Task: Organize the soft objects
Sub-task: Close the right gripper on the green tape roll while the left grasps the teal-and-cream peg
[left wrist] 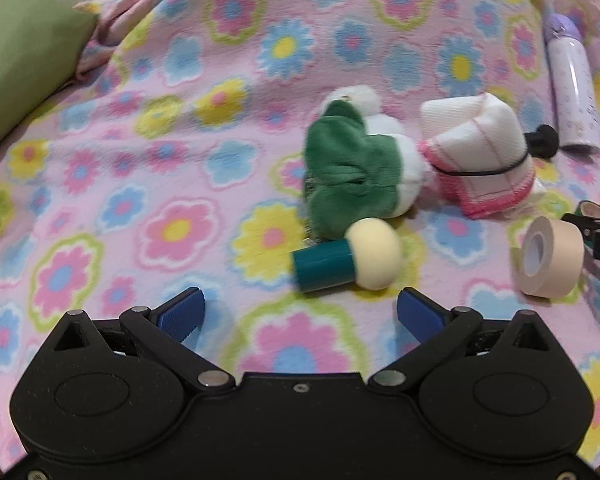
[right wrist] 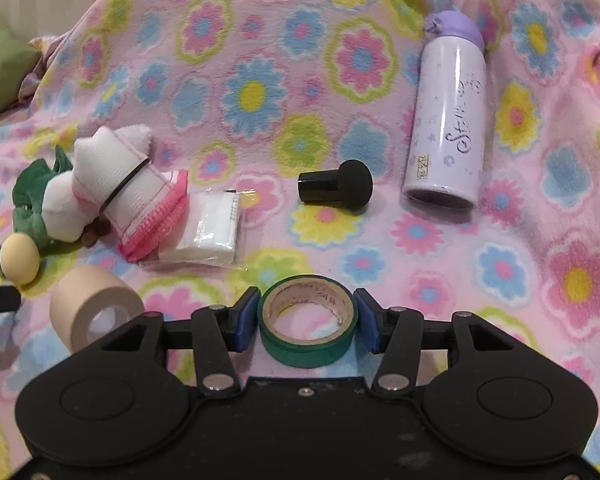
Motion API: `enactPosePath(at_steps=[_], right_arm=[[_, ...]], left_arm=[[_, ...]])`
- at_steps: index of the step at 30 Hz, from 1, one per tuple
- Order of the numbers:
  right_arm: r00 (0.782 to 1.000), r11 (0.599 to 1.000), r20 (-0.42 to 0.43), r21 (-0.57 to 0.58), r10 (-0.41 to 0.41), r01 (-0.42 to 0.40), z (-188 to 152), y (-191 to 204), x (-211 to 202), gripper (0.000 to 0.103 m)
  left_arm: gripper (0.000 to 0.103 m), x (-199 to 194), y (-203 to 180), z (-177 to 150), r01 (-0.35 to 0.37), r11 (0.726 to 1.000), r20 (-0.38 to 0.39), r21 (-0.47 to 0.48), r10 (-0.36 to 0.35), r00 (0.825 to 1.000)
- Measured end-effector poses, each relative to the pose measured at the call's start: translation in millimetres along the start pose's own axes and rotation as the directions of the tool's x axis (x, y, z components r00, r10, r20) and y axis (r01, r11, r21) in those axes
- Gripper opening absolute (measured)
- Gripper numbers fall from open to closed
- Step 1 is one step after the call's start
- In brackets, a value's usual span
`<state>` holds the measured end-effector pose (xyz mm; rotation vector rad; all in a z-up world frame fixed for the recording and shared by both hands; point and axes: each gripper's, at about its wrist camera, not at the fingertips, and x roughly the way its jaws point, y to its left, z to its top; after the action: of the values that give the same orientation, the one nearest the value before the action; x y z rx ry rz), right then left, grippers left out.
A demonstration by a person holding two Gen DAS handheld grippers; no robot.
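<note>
While green tape sits gripped, right gripper flanks it.

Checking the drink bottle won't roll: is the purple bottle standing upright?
No, the purple bottle lies on its side on the floral blanket.

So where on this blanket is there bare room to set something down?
Free: the wide stretch left of the green plush, toward the green pillow, and the blanket's upper middle left of the purple bottle. Crowded: plush, white pouch, tissue pack, beige tape.
</note>
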<state>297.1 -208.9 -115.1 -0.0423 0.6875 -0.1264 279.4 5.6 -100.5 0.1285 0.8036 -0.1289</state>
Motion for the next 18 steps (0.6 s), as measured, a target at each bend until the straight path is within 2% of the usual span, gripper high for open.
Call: enactPosePath(at_steps=[3,5,7,9,13,18], right_arm=[[1.000,1.000,0.005,0.000,0.002,-0.002,-1,1,1,0.058],[0.999,0.999,-0.021,0.011,0.040,-0.040,0,-3,3,0.064],[0.997,0.998,-0.036,0.002,0.067,-0.067,1,-2,5,0.079],[0.996,0.997,-0.054,-0.025,0.073,-0.074,2,3,7,0.087],[0.993,0.995,-0.066,-0.013,0.100,-0.101,3,1,10,0.094],[0.992,0.994,-0.067,-0.015,0.111,-0.113,3,1,10,0.096]], left_arm=[[0.099,4,-6,3,0.003,1.000,0.009,-0.004,-0.003,1.000],[0.099,7,-6,7,0.011,0.999,0.011,-0.036,-0.010,1.000],[0.099,11,-4,11,0.027,0.997,0.000,-0.073,-0.027,1.000],[0.099,17,-1,13,0.027,0.994,-0.018,-0.104,-0.029,0.999],[0.100,23,1,14,0.017,0.993,-0.020,-0.121,-0.019,1.000],[0.101,25,-5,10,-0.001,0.997,0.004,-0.082,0.002,1.000]])
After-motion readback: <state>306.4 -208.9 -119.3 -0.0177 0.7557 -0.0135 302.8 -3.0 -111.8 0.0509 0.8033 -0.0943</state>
